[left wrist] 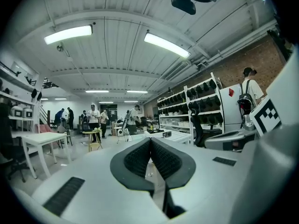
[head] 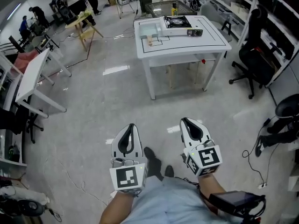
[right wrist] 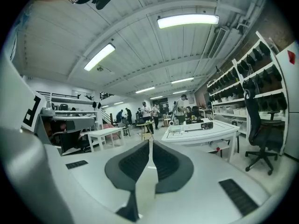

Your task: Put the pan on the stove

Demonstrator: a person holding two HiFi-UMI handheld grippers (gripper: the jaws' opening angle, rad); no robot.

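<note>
Left gripper [head: 130,127] and right gripper [head: 187,122] point forward side by side, jaws pressed together, empty. The stove [head: 180,24] sits on a white table [head: 187,46] well ahead.

On the far desk [head: 208,37], the stove [head: 178,22] and the pale thing [head: 152,29] beside it were too small to make out in detail. The head view's lower edge cut off the person's forearms [head: 113,211].

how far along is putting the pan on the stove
Done: nothing yet. The stove has a bare burner, and what looks like the pan sits beside it on the white table. In hand: nothing; the left gripper and right gripper are both shut and empty, over the floor short of the table. Left: approach, grip the pan, set it on the stove.
</note>
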